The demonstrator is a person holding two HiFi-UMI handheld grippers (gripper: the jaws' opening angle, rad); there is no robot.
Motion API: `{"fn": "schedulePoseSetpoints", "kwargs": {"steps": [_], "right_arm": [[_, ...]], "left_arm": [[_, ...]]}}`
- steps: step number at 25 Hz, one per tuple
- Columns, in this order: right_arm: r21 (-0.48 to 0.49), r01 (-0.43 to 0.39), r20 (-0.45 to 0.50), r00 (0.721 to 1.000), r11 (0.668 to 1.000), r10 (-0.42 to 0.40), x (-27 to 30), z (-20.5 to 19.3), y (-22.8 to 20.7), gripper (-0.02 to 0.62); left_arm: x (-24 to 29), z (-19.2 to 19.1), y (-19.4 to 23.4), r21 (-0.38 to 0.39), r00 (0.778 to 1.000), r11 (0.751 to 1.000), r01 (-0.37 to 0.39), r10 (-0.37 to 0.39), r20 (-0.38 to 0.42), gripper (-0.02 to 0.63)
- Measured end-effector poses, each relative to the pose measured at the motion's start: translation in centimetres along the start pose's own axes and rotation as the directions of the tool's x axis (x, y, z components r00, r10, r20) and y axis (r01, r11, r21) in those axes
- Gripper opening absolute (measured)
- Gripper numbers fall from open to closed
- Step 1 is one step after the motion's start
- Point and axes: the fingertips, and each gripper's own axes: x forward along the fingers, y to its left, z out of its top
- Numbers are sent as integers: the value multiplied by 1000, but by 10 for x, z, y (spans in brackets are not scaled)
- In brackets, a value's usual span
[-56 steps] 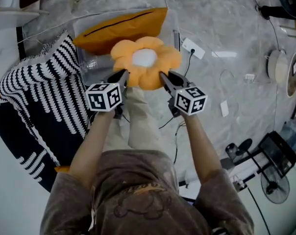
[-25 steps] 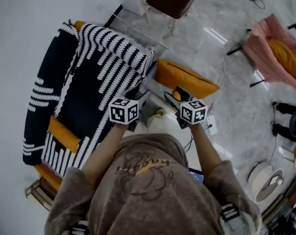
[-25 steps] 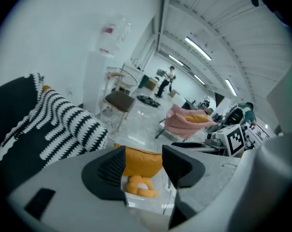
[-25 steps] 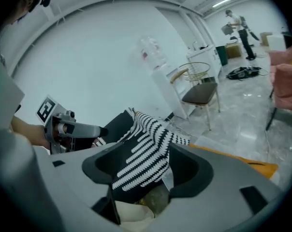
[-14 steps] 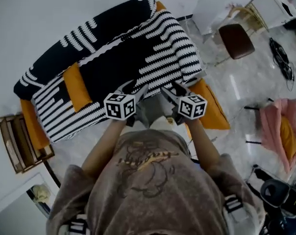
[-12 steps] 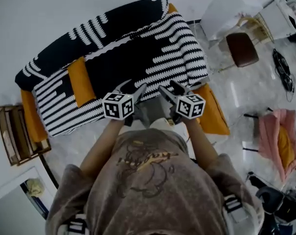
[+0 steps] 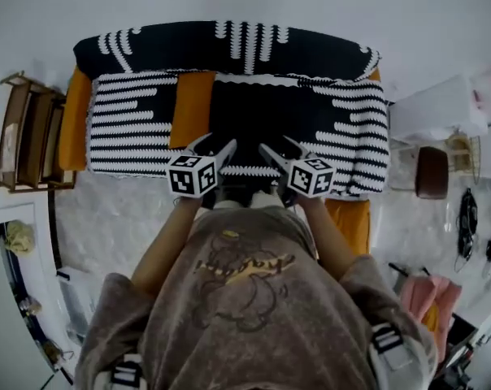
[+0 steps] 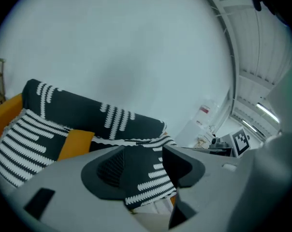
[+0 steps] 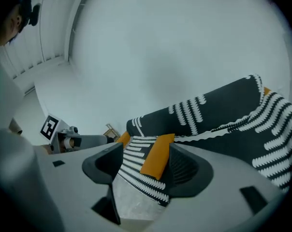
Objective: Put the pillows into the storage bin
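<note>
Status of work: in progress, not finished. Left claw (image 7: 214, 145) and right claw (image 7: 275, 145) are held side by side over the front edge of the sofa (image 7: 132, 124), both aimed at its seat. Each gripper view shows its jaws standing moderately apart, with nothing between them but the sofa beyond. Both claws are empty.

Item outstanding: one orange pillow (image 7: 190, 108) lies on the sofa seat, left of centre, on the black-and-white striped throw (image 7: 343, 128). It is untouched, lying beyond the left claw and apart from it.

Item unconfirmed: an orange shape (image 7: 348, 222) shows at the sofa's front right corner, partly hidden by the person's right arm. Whether it is another pillow or part of the sofa cannot be told.

Storage bin: not in any view, so its contents cannot be checked and no count of pillows already stowed can be given.

Assessment: at least one pillow is left to collect from the sofa and carry to the bin. Judged from the stance, the step in hand is the approach to that pillow; gripping, lifting and the deposit are all yet to be done
</note>
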Motion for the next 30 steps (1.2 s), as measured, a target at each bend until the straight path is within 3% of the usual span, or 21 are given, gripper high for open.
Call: {"fn": "schedulePoseSetpoints", "kwargs": {"steps": [5,10,15,19,23,30], "right_arm": [[-61,-92,-109,990,994,84,75,9,24,284],[-88,-167,-208,967,982,146,136,16,34,284],[-103,-230,-308,933,968,189,194,14,42,284],[-90,-217,-345,922,972,174,241,5,45,284],[-70,-171,-339,931,983,137,293,-6,39,311],[-14,-52,-346,937,999,44,391,-49,-27,342]], "left_arm": [[-26,17,75,-91,989,988,-124,130,64,235],[-37,23,133,-185,968,957,-221,239,79,241],[-26,30,184,-200,954,938,-282,297,49,261],[-13,36,230,-220,958,936,-275,287,25,264],[7,26,280,-180,967,950,-253,246,-61,268],[85,-8,377,-199,971,964,-176,138,-193,288]]}}
